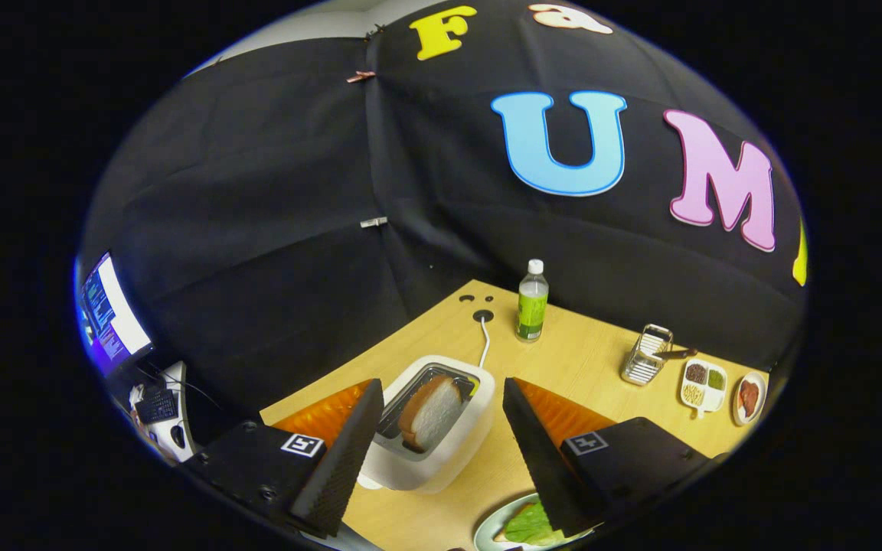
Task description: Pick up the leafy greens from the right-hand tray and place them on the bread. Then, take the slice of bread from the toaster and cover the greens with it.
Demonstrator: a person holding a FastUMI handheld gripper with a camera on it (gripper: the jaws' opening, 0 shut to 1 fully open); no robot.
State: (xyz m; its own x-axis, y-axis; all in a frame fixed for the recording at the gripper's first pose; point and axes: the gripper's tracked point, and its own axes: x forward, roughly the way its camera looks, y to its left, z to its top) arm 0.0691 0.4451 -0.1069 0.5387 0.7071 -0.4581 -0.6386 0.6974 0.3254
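**Q:** What surrounds you on the table (602, 360)?

**A:** Wooden top, booth cloth behind. At about 12 o'clock, well beyond my fingers, a water bottle (532, 300) with a green label stands upright. Near it, a dark cable port with a white cord (484, 344) running down to the toaster (441, 428). Out at 2 o'clock: a wire rack (646, 354), then a white divided dish (703, 385) with small portions in its compartments, then a small plate (749, 398) holding something reddish. All three well apart from me. Far off at 9 o'clock, a lit monitor (110, 315) and a keyboard (156, 405) on a separate surface.

**Q:** Anything in the way?

**A:** Nothing stands between my fingers and the toaster. The cord trails off its far side.

**Q:** State of your gripper (437, 451)?

**A:** Fingers spread wide, holding nothing. They sit either side of the toaster as I see it, touching neither wall as far as I can tell.

**Q:** And the bread?

**A:** One slice of bread (432, 412) stands on edge in the toaster slot, tilted, crust up, its top clear of the rim. It lies between my fingers and just ahead, roughly 12 o'clock, close.

**Q:** The greens?

**A:** Leafy greens (530, 526) rest on a pale plate (487, 528) at about 5 o'clock, below my right finger, which hides part of them. A brown crust edge peeks out beneath the leaf. The plate is just beside the toaster, not touching.
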